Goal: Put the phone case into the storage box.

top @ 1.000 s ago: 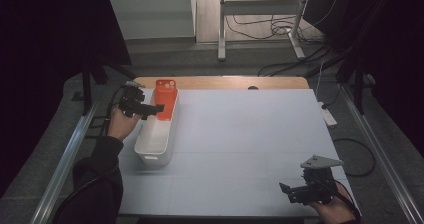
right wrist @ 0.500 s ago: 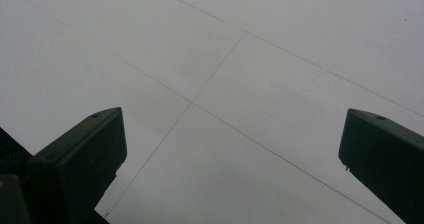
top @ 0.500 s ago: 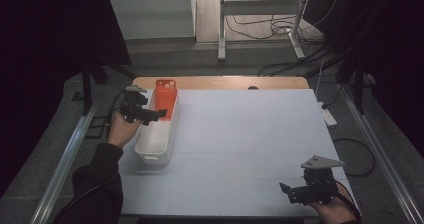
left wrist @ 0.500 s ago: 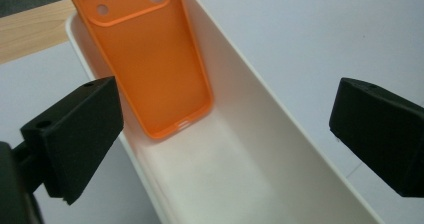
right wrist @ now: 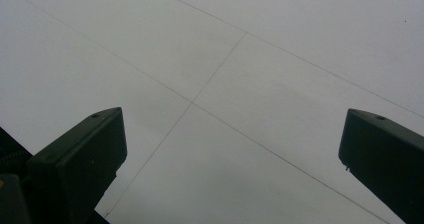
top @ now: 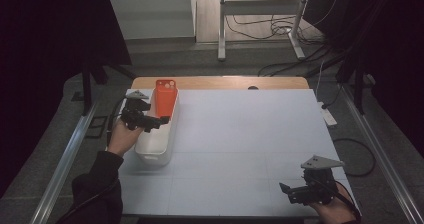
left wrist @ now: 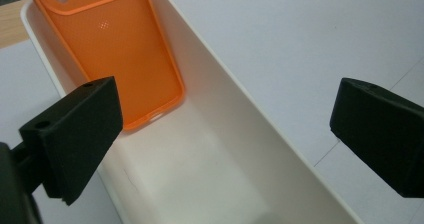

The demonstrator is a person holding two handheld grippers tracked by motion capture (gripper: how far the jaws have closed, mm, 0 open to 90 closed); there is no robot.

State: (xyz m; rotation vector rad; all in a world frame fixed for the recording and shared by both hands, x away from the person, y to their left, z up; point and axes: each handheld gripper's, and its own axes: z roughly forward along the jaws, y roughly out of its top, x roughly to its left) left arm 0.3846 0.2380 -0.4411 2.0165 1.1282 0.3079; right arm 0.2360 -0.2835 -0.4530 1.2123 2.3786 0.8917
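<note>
Left tongs [top: 159, 120] spread wide, empty, above a white tray [top: 162, 145] at the bench's [top: 250, 134] left edge, orange phone case [left wrist: 127, 59] leaning in its far end, right tongs [top: 290, 191] agape, empty, near right corner

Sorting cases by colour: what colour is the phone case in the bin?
Orange, with a fine dotted texture; the phone case shows best in the left gripper view.
</note>
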